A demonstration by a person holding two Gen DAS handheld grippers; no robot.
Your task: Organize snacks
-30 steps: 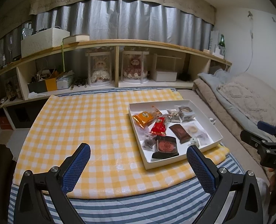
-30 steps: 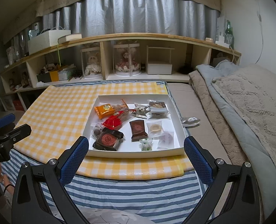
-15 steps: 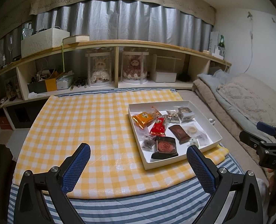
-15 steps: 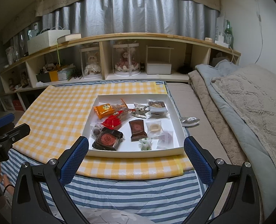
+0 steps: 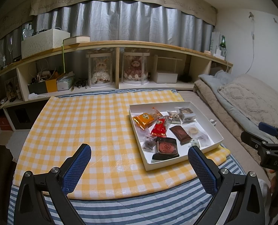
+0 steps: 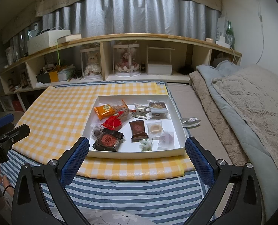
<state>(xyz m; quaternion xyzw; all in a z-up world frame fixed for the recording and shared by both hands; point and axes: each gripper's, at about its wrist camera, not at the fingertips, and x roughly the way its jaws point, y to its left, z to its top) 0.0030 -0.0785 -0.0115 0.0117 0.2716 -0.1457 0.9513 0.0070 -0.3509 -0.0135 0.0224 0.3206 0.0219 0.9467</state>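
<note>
The bed point(image 6: 251, 103) with its grey and cream blankets fills the right side, and a long shelf point(image 6: 120, 37) of boxes and cased dolls runs along the back. In front lies the worktop, covered by a yellow checked cloth point(image 5: 82, 123) over a blue striped quilt point(image 6: 139, 196). On the right part of the cloth sits a shallow white tray point(image 6: 176, 112), and nearly all the snacks lie inside it: an orange packet point(image 6: 104, 110) at the far left, a red packet point(image 6: 113, 121) just below and overlapping it, a dark round-printed cake point(image 6: 108, 139) at the near left corner, a brown bar point(image 6: 138, 130) in the middle, clear-wrapped biscuits point(image 6: 155, 128) to its right, and a small green-and-white sweet point(image 6: 146, 144) by the near wall. One silvery wrapper point(image 6: 190, 121) lies outside the tray, on the bed edge just beside its right wall. The left gripper point(image 5: 139, 159) and the right gripper point(image 6: 137, 150) both hover short of the tray with jaws spread wide and nothing between them. This scene fits either a loose heap awaiting sorting or a tray already filled. The risks I would judge: the packets overlap, so closing on one may drag or flip its neighbour; the thin slippery wrappers could slide out of the pads; a push on the light tray wall could shove it towards the cloth's right edge.
</note>
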